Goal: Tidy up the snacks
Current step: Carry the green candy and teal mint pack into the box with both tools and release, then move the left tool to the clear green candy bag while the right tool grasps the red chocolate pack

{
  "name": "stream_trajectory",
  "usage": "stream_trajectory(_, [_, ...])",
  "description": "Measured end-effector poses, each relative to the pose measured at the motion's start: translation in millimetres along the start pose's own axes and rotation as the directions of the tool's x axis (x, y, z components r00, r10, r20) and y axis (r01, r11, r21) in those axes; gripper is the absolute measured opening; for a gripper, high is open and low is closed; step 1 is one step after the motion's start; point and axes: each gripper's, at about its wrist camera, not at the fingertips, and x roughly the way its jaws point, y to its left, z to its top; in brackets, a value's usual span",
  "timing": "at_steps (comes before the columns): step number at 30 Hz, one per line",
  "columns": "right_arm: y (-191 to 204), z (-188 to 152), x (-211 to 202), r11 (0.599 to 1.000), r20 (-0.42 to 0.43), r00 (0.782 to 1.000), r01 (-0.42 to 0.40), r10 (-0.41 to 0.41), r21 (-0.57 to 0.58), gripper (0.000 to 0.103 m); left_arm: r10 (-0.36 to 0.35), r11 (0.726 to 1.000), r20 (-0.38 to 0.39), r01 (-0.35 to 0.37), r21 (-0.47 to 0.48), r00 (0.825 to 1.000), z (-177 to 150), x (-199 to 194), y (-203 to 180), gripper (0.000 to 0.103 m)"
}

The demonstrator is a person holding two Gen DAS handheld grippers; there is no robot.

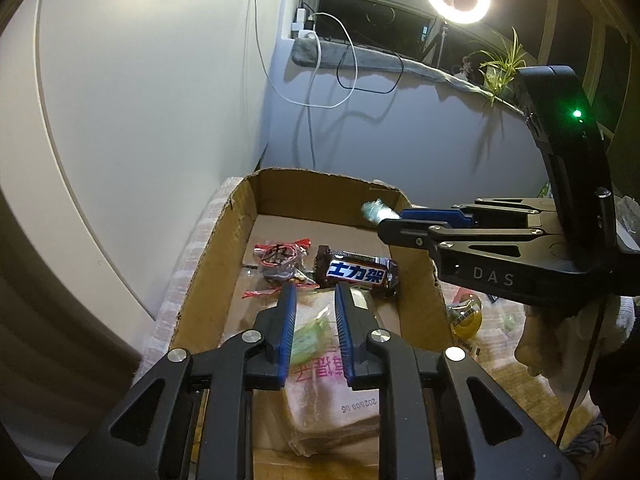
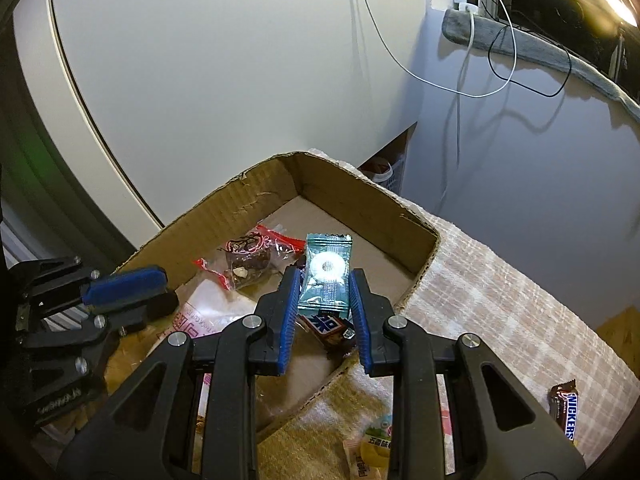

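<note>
An open cardboard box [image 1: 224, 256] [image 2: 256, 196] holds a red-wrapped sweet [image 1: 280, 260] [image 2: 248, 260], a brown Snickers bar [image 1: 358, 274] [image 2: 328, 326] and a pale flat packet [image 1: 324, 376] [image 2: 208, 312]. My left gripper [image 1: 316, 296] is open and empty, low over the pale packet inside the box. My right gripper [image 2: 325, 280] is shut on a teal mint candy packet [image 2: 326, 274] and holds it above the box; in the left wrist view the right gripper [image 1: 390, 220] reaches over the right wall with the candy [image 1: 374, 210] at its tip.
The box stands on a checked cloth [image 2: 500, 308]. A second Snickers bar [image 2: 566, 408] and a yellow snack packet [image 2: 374, 450] [image 1: 466, 318] lie on the cloth right of the box. A wall with hanging cables [image 1: 320, 80] is behind.
</note>
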Motion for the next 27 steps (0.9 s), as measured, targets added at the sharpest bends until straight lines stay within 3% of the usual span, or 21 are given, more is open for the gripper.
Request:
stream_trajectory(1, [0.8, 0.2, -0.3, 1.0, 0.0, 1.0, 0.002, -0.002, -0.002, 0.029, 0.002, 1.0, 0.001, -0.002, 0.003, 1.0, 0.0, -0.3, -0.6, 0.019])
stream_trajectory(4, [2.9, 0.9, -5.3, 1.0, 0.021, 1.0, 0.02, -0.02, -0.009, 0.063, 0.01, 1.0, 0.006, -0.01, 0.009, 1.0, 0.0, -1.6, -2.0, 0.035])
stream_trajectory(5, [3.5, 1.1, -8.4, 1.0, 0.032, 0.999, 0.023, -0.023, -0.011, 0.071, 0.01, 1.0, 0.009, -0.01, 0.01, 1.0, -0.2, -2.6, -2.6, 0.041])
stream_trajectory(10, [4.8, 2.1, -22.8, 0.999, 0.07, 0.997, 0.046, -0.045, -0.018, 0.092, 0.014, 1.0, 0.019, -0.014, 0.013, 1.0, -0.8, -6.9, -5.1, 0.054])
stream_trajectory(18, [-3.6, -3.0, -48.5, 0.998, 0.092, 0.994, 0.064, -0.065, 0.016, 0.093, -0.002, 1.0, 0.04, 0.001, 0.024, 0.999, -1.6, -19.6, -17.1, 0.065])
stream_trajectory(27, [-32.1, -30.1, -101.2, 0.991, 0.107, 0.987, 0.109, -0.116, 0.072, 0.095, -0.054, 0.998, 0.051, 0.051, 0.048, 0.997, -4.8, -31.9, -47.4, 0.065])
